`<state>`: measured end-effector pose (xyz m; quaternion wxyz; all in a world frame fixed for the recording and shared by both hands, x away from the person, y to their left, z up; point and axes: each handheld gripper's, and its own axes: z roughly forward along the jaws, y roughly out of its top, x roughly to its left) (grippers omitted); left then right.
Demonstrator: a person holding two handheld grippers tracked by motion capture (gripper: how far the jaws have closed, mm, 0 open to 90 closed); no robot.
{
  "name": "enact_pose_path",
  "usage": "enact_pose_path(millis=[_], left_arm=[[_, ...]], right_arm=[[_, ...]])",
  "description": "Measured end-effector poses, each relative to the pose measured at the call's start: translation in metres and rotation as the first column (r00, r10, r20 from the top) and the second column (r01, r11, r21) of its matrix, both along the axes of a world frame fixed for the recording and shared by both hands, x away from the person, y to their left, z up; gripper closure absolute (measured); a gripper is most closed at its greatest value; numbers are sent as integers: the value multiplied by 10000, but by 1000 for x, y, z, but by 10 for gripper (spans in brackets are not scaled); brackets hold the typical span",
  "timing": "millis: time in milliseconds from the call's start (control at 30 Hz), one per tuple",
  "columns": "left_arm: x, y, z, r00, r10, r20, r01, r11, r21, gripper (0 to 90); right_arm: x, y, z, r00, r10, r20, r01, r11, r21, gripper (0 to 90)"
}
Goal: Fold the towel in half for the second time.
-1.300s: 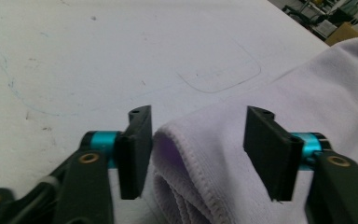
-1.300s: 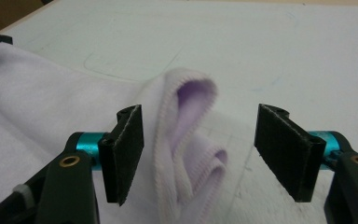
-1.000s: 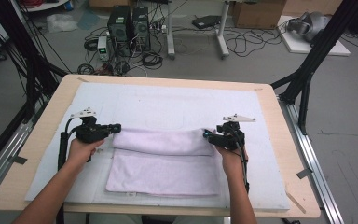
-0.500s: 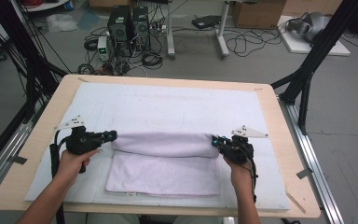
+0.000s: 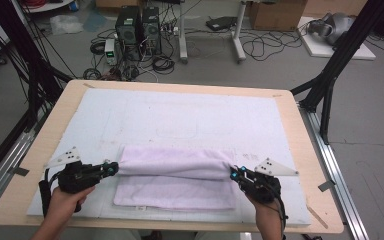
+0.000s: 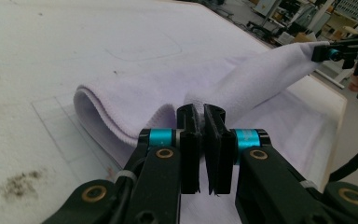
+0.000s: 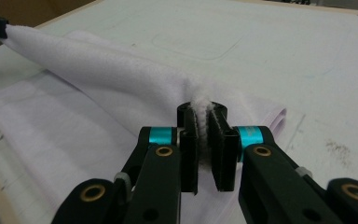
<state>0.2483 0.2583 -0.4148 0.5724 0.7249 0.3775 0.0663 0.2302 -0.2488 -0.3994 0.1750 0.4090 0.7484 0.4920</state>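
Observation:
A pale lilac towel [image 5: 175, 182] lies folded on the white mat [image 5: 180, 115], near the front of the table. Its upper layer is lifted into a taut roll between my two grippers. My left gripper [image 5: 112, 169] is shut on the towel's left end; in the left gripper view the jaws [image 6: 203, 109] pinch the towel [image 6: 135, 100]. My right gripper [image 5: 234, 173] is shut on the right end, and a ridge of the towel [image 7: 98, 74] is squeezed between the jaws of that gripper [image 7: 201, 109]. Each gripper view shows the other gripper far off, holding the opposite corner.
The mat covers most of the wooden table [image 5: 314, 165], whose bare rim shows all round. Black frame posts [image 5: 330, 85] stand at the right and left of the table. Computer cases [image 5: 137, 25] and cables lie on the floor beyond the far edge.
Both hands have moved toward the near edge of the table and slightly apart, pulling the towel's lifted fold with them over the lower layer.

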Motion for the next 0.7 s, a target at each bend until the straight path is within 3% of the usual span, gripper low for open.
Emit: enact_pose_path(millis=[133, 267, 333, 400, 500, 567, 700], left_arm=[[-20, 3, 1, 9995, -320, 17, 320, 9992, 230, 847], [-27, 5, -4, 9979, -557, -334, 573, 9971, 498, 820], [-23, 8, -6, 9978, -337, -570, 351, 9991, 237, 639], [-18, 12, -5, 9982, -52, -601, 42, 9998, -172, 526], [-6, 17, -2, 9986, 329, -414, -341, 9990, -290, 489], [4, 19, -2, 9969, 618, -481, -635, 9973, -363, 482], [22, 16, -3, 9930, 1008, -612, -1024, 9945, -238, 479]], right_arm=[[-20, -3, 1, 9995, 310, 66, -309, 9994, -134, 838], [-32, -4, -3, 9972, 740, -122, -746, 9953, -615, 807], [-33, -5, -7, 9950, 862, -503, -895, 9938, -661, 682], [-31, -9, -8, 9970, 609, -484, -627, 9973, -382, 584], [-25, -18, -3, 9995, -144, -280, 148, 9998, 149, 535], [-16, -20, -3, 9985, -521, -191, 521, 9986, -13, 516], [6, -22, -13, 9903, -1290, -510, 1283, 9916, -178, 491]])
